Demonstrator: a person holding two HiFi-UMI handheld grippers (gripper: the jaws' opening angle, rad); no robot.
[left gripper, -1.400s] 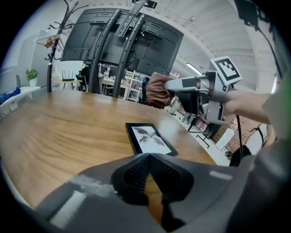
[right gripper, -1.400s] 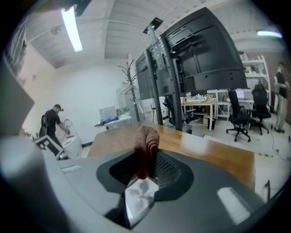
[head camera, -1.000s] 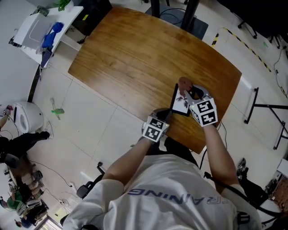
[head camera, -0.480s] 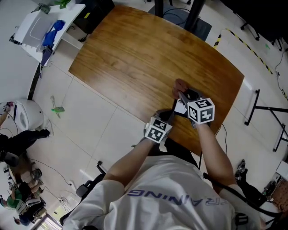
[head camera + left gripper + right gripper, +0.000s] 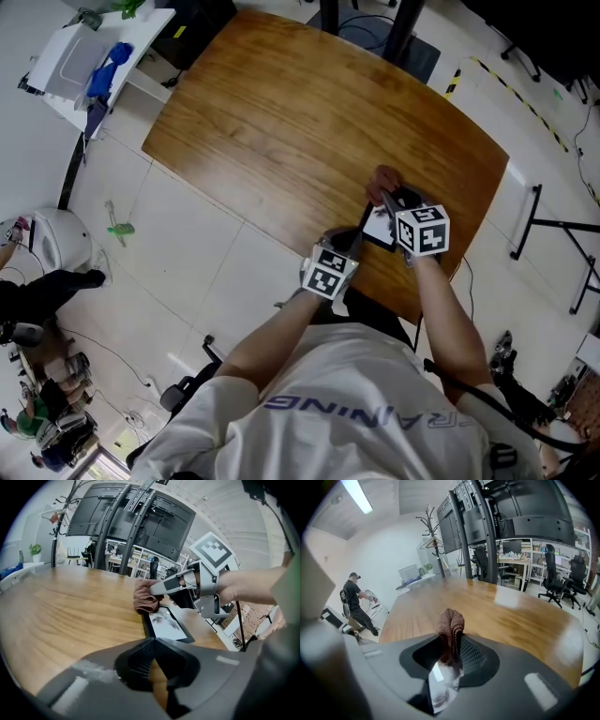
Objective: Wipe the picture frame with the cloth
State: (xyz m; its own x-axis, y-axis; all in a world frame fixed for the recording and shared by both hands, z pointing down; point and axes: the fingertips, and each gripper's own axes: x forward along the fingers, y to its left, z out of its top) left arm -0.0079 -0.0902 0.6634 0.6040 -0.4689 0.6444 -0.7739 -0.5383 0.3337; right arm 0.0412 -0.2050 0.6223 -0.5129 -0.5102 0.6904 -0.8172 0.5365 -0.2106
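Note:
A black picture frame [image 5: 377, 228] with a pale print lies on the wooden table [image 5: 281, 122] near its front edge. My right gripper [image 5: 386, 194] is shut on a brown cloth [image 5: 384, 178], which rests on the frame's far end. The left gripper view shows that cloth [image 5: 144, 601] bunched at the frame's [image 5: 166, 623] far corner, with the right gripper [image 5: 154, 588] over it. My left gripper [image 5: 349, 242] sits at the frame's near left corner; its jaws [image 5: 157, 667] are closed to a thin slit where the frame's black edge runs in. In the right gripper view the cloth [image 5: 451, 625] stands between the jaws above the glass [image 5: 440, 686].
A white side table [image 5: 84, 66] with a blue thing stands off the far left corner. A black stand [image 5: 553, 225] is on the floor at right. A white round appliance [image 5: 56, 244] sits on the floor at left. A person [image 5: 354, 597] stands beyond the table.
The right gripper, with the cloth, slid a little left along the frame's far end and came back right. The left gripper and the frame stayed put.

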